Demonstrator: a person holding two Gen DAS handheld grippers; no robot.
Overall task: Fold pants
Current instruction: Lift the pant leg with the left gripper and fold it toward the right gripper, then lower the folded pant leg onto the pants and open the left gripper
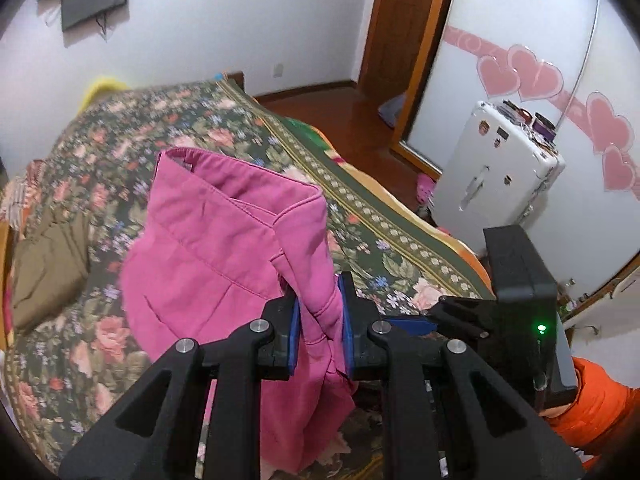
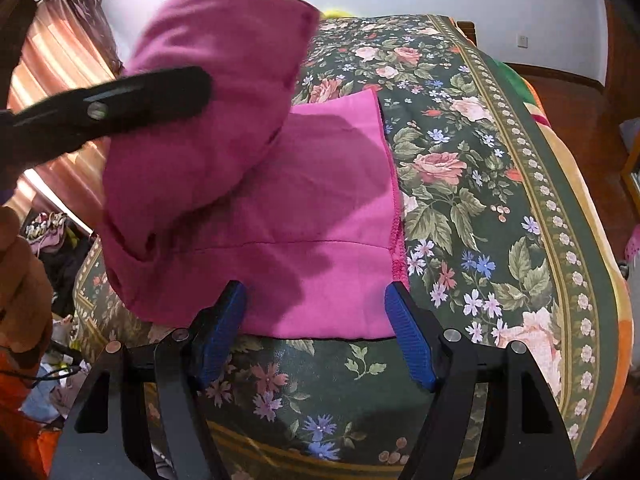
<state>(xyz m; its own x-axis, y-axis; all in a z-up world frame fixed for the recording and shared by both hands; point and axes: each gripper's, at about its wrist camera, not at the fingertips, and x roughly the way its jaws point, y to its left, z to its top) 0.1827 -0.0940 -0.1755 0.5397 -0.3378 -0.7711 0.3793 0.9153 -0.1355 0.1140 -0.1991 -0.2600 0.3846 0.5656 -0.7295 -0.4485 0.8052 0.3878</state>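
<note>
Pink pants [image 1: 216, 248] lie on the floral bedspread [image 1: 120, 128]. My left gripper [image 1: 320, 312] is shut on a bunched fold of the pants and holds that part lifted above the bed. In the right wrist view the pants [image 2: 320, 216] lie partly flat, with the lifted part hanging at upper left beside the left gripper's black arm [image 2: 120, 104]. My right gripper [image 2: 316, 320] is open and empty, its blue pads [image 2: 408, 332] on either side of the pants' near edge.
A folded olive garment [image 1: 48, 272] lies at the bed's left side. A white suitcase [image 1: 496, 168] stands on the wooden floor right of the bed, by a wardrobe with pink hearts [image 1: 520, 72]. Curtains [image 2: 52, 72] hang left.
</note>
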